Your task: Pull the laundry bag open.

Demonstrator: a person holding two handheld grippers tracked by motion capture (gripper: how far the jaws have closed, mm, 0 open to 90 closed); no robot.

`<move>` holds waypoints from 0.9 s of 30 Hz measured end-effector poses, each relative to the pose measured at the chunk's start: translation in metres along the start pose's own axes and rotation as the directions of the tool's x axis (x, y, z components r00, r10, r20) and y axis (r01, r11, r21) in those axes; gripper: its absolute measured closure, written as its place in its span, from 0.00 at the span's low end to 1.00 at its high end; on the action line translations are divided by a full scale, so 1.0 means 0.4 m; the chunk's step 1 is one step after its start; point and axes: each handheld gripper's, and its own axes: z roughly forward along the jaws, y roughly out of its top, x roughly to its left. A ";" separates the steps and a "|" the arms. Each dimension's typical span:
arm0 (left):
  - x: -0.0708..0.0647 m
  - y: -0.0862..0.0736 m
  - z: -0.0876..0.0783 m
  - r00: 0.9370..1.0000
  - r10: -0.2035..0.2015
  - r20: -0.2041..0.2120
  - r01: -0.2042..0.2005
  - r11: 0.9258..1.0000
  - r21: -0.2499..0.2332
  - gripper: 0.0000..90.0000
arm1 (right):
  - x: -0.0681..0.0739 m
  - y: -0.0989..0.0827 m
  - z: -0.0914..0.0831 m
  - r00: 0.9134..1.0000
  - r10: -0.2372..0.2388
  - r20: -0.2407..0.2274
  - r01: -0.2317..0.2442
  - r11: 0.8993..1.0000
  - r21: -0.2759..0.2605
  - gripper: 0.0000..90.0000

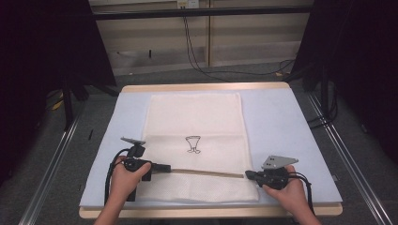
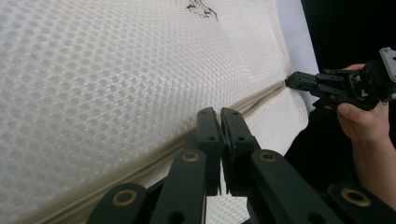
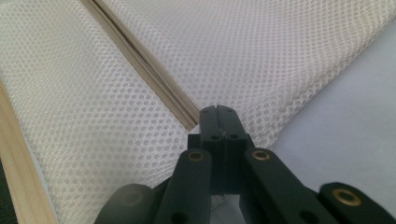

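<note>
Mesh bag — one cream-white, rectangular, zippered laundry bag with a small black emblem — lies flat on the pale blue mat covering the wooden surface. Its one beige zipper line runs crosswise between two hand-held grippers. The left hand-held gripper has its jaws closed at the zipper's left end, apparently pinching the slider, though what it grips cannot be made out. The right hand-held gripper is clamped shut on the bag's right edge, at the zipper's far end. The long axis of the zipper points straight from one to the other — the left hand seems set to travel along it.
</note>
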 end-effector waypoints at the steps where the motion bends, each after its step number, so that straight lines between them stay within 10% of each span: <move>1: 0.001 0.000 -0.002 1.000 -0.001 -0.003 0.001 1.000 -0.005 0.97 | 0.000 0.000 0.000 1.000 0.001 -0.001 -0.001 1.000 0.000 1.00; 27: 0.058 -0.027 -0.087 0.998 -0.059 -0.029 0.057 0.997 -0.045 0.97 | -0.001 0.001 -0.001 1.000 0.001 0.001 -0.001 1.000 0.005 1.00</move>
